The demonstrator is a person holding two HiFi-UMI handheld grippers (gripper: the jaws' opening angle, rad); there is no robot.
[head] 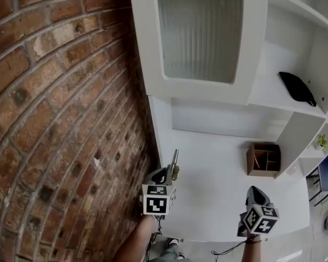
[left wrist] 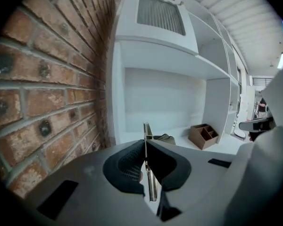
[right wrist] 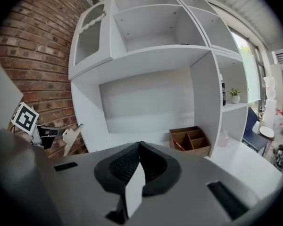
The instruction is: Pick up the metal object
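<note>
At far left, brick wall (head: 54, 119), bare, with no part in the job. Just right of it, left tongs (head: 170, 174), squeezed together on the metal object (head: 175, 158): a thin flat strip, pinched edge-on between the pads partway along, with one end poking up and forward past the tips. Held clear above the white worktop (head: 208, 162), near the wall, touching neither as far as shows. Gripped across the flat faces, probably to give the pads something broad to bite on and to stop so thin a piece from slipping sideways. Likely to swivel in the pinch if knocked. By the look of it, done or nearly done with the pick-up. Best to keep the squeeze firm and the free end away from brick and shelf edge.

Behind and above, white shelf unit (head: 153, 64) with a ribbed-glass cabinet door (head: 199, 31). Further right, at the back of the worktop, a small brown wooden organiser (head: 263, 158), well apart from both tongs. On the shelf above, a dark object (head: 297, 87), too unclear to name. Lower right, right tongs (head: 255, 196), pads closed on each other with nothing seen between, hanging over the worktop's front, apparently idle and kept out of the way. Far right, a little potted plant (head: 321, 142).
</note>
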